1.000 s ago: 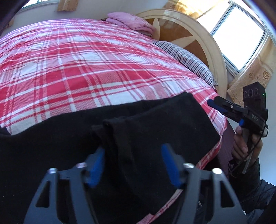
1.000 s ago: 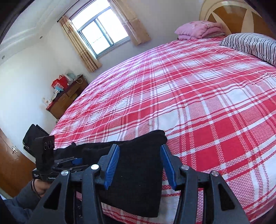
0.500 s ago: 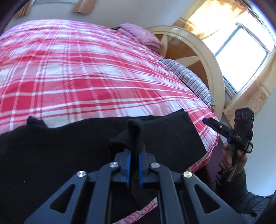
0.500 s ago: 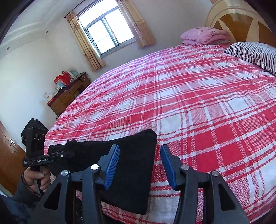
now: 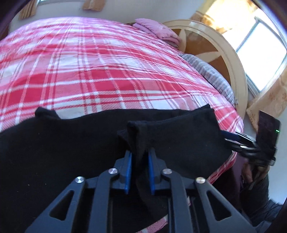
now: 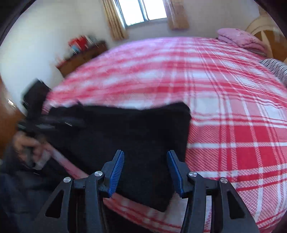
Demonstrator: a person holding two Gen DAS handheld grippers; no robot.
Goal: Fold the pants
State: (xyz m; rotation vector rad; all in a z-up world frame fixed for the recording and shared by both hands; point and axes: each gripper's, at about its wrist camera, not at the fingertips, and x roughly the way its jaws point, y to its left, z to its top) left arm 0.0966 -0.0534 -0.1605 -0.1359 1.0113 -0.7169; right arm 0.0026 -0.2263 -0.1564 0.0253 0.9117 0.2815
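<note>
Red-plaid bed (image 5: 100,75) — black pants (image 5: 53,143), pink quilt (image 5: 157,30), striped pillow (image 5: 209,75).

Bed (image 5: 107,71) with red plaid cover, curved cream headboard (image 5: 233,59). Bright windows (image 6: 143,10) with tan curtains (image 6: 114,19), white walls. Wooden dresser (image 6: 80,57) by far wall.

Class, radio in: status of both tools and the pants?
Left tool pinching a raised fold, jaws just eased. Right tool open over black pants. Nothing blocking on the bed.
</note>
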